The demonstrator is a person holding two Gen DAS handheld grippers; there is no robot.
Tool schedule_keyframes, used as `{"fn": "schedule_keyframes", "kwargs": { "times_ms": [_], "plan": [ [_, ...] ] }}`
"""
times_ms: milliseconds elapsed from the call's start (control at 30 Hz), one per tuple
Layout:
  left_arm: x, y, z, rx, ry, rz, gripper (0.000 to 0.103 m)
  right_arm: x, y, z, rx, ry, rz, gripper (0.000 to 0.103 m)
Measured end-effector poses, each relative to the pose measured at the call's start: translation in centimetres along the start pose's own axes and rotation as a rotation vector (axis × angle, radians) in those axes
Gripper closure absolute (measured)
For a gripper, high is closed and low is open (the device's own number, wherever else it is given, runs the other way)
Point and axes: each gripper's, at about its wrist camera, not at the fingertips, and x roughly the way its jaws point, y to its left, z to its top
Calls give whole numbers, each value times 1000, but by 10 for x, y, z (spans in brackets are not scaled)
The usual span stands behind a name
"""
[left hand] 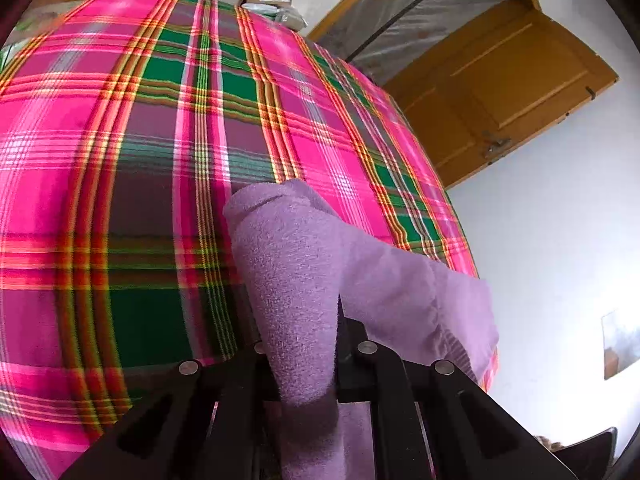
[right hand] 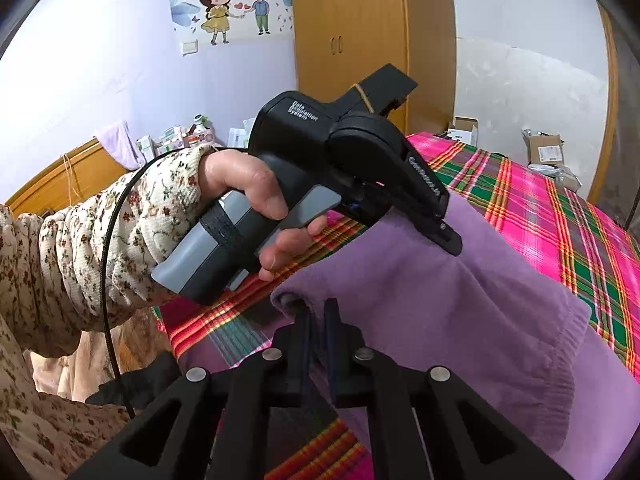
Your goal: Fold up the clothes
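While both ends of the lilac knit sweater (right hand: 460,300) are pinched, the main risk is judged to be a slip at either grip. The pink-and-green plaid bedspread (left hand: 120,160) is seen across most of both views; the sweater is spread on it, filling 3 to 6 o'clock in the right wrist view, ribbed hem (right hand: 560,364) at about 4 o'clock. The bedspread could be dragged or bunched if the garment is hauled low across it.

The left gripper (right hand: 450,236) is seen at centre of the right wrist view, held by a hand (right hand: 256,196) in a floral sleeve (right hand: 100,248), tips sunk into the top fold of knit. In its own view a thick roll of sweater (left hand: 296,300) is clamped between nearly closed jaws, running from 6 o'clock up to centre. So much bulk is bunched there that layers could be shed unevenly when lifted, and a crooked fold would result.

The right gripper (right hand: 316,316) is closed on a thin rolled edge of the sweater at 6 o'clock, just a small lip caught. That hold is judged the weaker one; if pulled apart from the other too hard, the edge could be tugged free.
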Motion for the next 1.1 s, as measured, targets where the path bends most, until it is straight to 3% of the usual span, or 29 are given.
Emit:
{"fn": "schedule_keyframes", "kwargs": {
  "times_ms": [433, 867, 1100],
  "plan": [
    [-41, 29, -10, -9, -36, 76, 92, 22, 22, 22, -43, -3, 121, 97],
    [-84, 73, -25, -89, -79, 147, 92, 57, 56, 43, -98, 15, 259, 97],
    [-95, 93, -32, -127, -81, 166, 92, 76, 68, 48, -118, 37, 293, 96]
  ]
}}
